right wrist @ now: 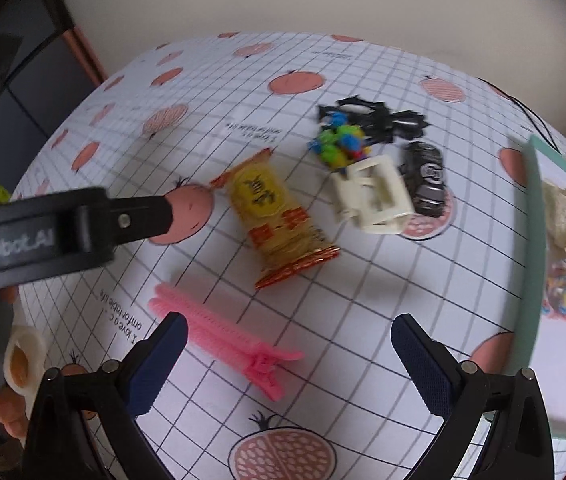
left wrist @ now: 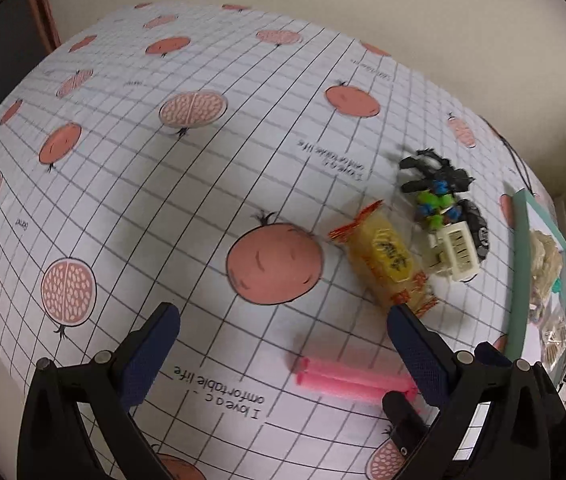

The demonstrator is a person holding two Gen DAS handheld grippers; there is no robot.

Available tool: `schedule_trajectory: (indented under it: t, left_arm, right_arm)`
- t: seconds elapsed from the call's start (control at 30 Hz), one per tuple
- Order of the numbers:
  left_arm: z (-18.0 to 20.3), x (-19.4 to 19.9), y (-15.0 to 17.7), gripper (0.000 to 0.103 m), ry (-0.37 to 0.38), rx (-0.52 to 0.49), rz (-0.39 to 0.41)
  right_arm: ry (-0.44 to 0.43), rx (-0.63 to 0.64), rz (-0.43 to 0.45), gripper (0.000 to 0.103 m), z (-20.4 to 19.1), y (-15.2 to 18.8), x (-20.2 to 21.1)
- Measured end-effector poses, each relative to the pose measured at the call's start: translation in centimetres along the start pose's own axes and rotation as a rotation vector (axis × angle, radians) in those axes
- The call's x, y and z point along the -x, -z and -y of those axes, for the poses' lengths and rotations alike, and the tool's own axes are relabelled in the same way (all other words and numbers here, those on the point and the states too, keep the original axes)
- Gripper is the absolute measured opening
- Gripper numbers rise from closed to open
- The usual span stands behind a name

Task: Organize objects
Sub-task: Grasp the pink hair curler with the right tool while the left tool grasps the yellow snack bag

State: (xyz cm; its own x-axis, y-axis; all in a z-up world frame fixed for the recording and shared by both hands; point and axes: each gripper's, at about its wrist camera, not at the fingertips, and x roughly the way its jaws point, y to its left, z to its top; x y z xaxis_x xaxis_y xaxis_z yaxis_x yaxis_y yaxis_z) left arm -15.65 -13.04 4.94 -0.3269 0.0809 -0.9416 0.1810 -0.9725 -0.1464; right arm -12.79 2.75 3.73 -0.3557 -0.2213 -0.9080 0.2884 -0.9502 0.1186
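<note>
I have both grippers, left and right, spread wide and holding nothing above the pink ridged plastic hair clip, which lies flat just ahead of the right fingers. I judge the sound approach is to straddle its narrow width and close squarely. Beyond it lie a yellow crinkled snack packet, a cream plastic claw clip and what may be a black toy car, blurred, on the gridded pomegranate-print tablecloth, with a teal-rimmed tray alongside and a plain wall behind.

Even, soft indoor light, faint shadows, slight motion blur, heavy fisheye bending and dark corners.
</note>
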Motion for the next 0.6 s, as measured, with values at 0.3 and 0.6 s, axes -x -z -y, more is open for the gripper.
schedule_trajectory:
  t: [0.3, 0.6]
  left_arm:
    - [-1.7, -0.3, -0.1, 0.103, -0.008, 0.055, -0.007]
    - [-2.4, -0.6, -0.2, 0.103, 0.003, 0.07, -0.018]
  right_arm:
    - [0.02, 0.095, -0.064, 0.103, -2.5, 0.5, -2.1]
    - [0.017, 0.139, -0.085, 0.09, -3.5, 0.6, -2.5]
